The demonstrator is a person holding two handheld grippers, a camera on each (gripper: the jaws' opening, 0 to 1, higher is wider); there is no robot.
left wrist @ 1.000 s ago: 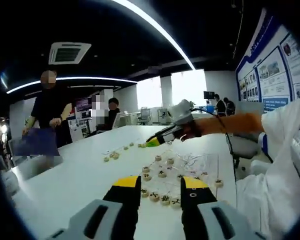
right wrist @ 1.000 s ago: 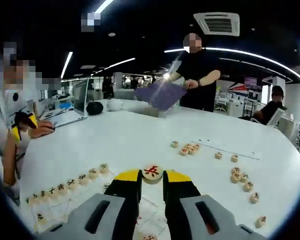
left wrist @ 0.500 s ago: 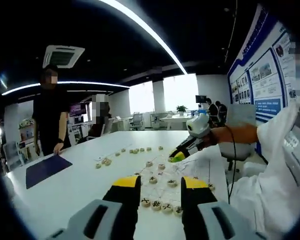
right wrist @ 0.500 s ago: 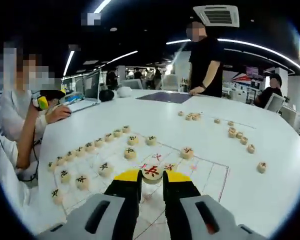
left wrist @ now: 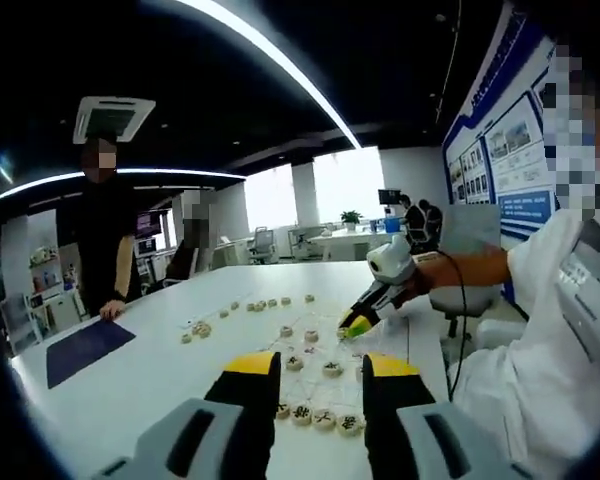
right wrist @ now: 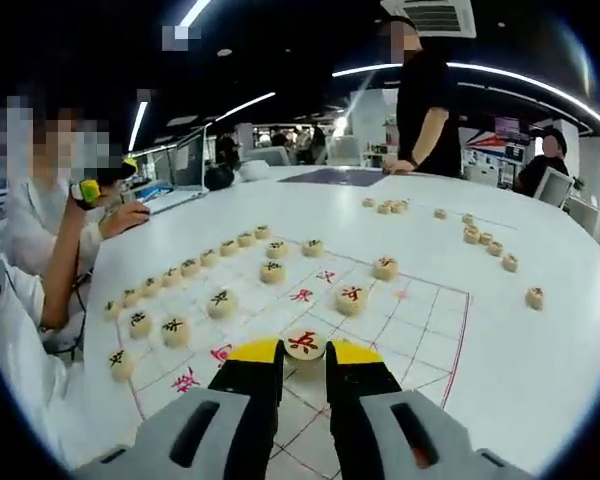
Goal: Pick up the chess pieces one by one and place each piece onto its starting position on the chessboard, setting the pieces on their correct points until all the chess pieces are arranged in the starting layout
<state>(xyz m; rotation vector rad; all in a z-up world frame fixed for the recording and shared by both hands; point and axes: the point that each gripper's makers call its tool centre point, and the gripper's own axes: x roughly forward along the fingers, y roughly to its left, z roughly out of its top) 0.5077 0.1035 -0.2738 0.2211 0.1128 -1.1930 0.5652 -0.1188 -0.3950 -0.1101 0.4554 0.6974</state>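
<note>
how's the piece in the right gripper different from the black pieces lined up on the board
The held piece bears a red character; the row of black pieces bears black ones. The held piece is clamped between the right gripper jaws above the board; the row lies flat along the board's far left edge. Both are pale round discs.

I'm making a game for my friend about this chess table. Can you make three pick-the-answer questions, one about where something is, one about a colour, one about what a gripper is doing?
1. Where is the dark blue mat?
A. on the board
B. on the table near the standing person
C. on a chair

2. What colour is the mark on the held chess piece?
A. red
B. green
C. blue

3. What is the right gripper doing?
A. hanging open
B. gripping a cup
C. shut on a chess piece

Answers: 1 B, it lies on the white table by the standing person. 2 A, the character is red. 3 C, the disc sits pinched between its yellow tips.
</note>
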